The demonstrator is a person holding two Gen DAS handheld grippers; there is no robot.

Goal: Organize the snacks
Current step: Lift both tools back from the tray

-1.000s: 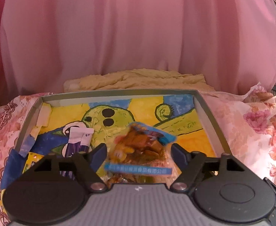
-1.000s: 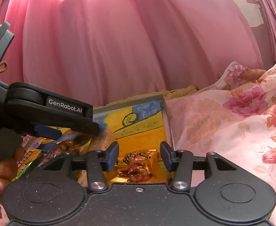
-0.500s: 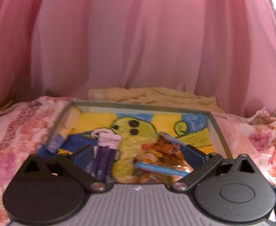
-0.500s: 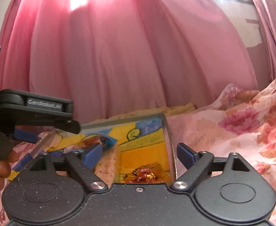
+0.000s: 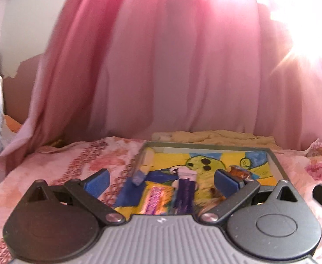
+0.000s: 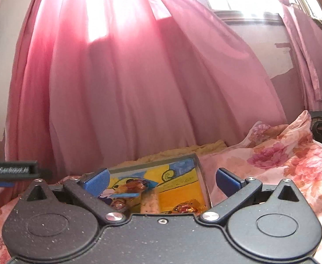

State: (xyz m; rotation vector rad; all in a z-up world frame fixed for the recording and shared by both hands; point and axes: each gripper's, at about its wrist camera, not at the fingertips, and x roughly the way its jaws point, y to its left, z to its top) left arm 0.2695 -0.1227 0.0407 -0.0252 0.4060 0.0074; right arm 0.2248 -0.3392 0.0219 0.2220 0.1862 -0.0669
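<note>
Tray: laid flat on the bed, so snacks are contained.
Left claw: spread wide, empty, held before the tray.
Right claw: spread wide, empty, likewise.

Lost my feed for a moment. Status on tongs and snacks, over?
Left tongs open, empty. Right tongs open, empty. Snack packets lying in the painted tray. Nothing blocking either tongs.

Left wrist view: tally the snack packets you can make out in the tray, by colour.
Purple-and-white packet: 1
Pink-striped packet: 1
Light blue packet: 1
Orange-brown packet: 1
Total: 4 discernible; blur may hide more.
</note>
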